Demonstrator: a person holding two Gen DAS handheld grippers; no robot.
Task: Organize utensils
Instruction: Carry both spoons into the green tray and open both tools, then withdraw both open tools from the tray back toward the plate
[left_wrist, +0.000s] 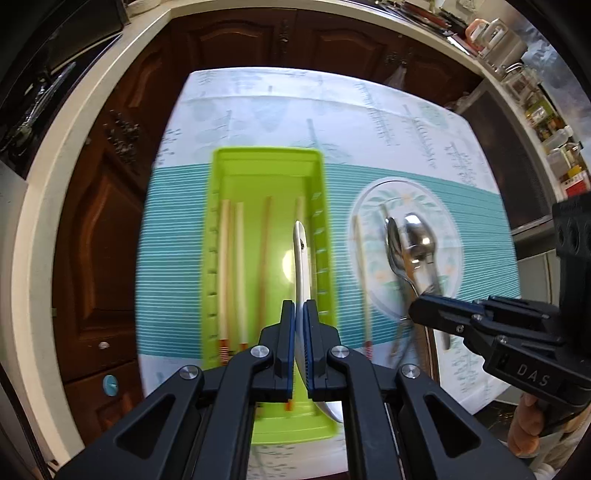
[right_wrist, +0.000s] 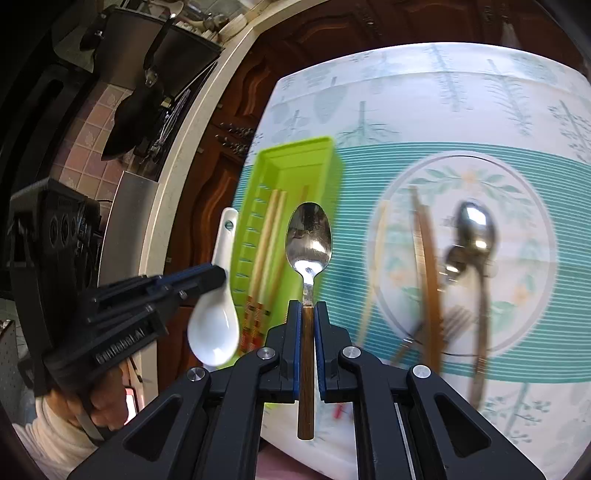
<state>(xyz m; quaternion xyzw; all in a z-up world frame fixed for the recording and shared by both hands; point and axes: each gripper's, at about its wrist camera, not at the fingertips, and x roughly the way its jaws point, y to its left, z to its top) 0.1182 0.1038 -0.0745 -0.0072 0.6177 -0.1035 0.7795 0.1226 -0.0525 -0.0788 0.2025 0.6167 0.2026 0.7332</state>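
My left gripper (left_wrist: 300, 306) is shut on a white ceramic spoon (left_wrist: 301, 266), seen edge-on above the green tray (left_wrist: 266, 158). Several chopsticks (left_wrist: 225, 266) lie lengthwise in the tray. In the right wrist view the same white spoon (right_wrist: 214, 332) hangs from the left gripper (right_wrist: 218, 275) just left of the tray (right_wrist: 295, 147). My right gripper (right_wrist: 308, 306) is shut on the wooden handle of a metal spoon (right_wrist: 309, 240), held between the tray and the floral plate (right_wrist: 461, 160). On the plate lie another spoon (right_wrist: 474, 229), a fork (right_wrist: 458, 317) and brown chopsticks (right_wrist: 428, 277).
A pale chopstick (right_wrist: 375, 266) rests at the plate's left rim. The table carries a teal-striped cloth (left_wrist: 461, 122); dark wooden cabinets (left_wrist: 110, 221) and a pale counter edge (left_wrist: 48, 206) curve round its far and left sides. A hand (right_wrist: 107, 398) holds the left gripper's handle.
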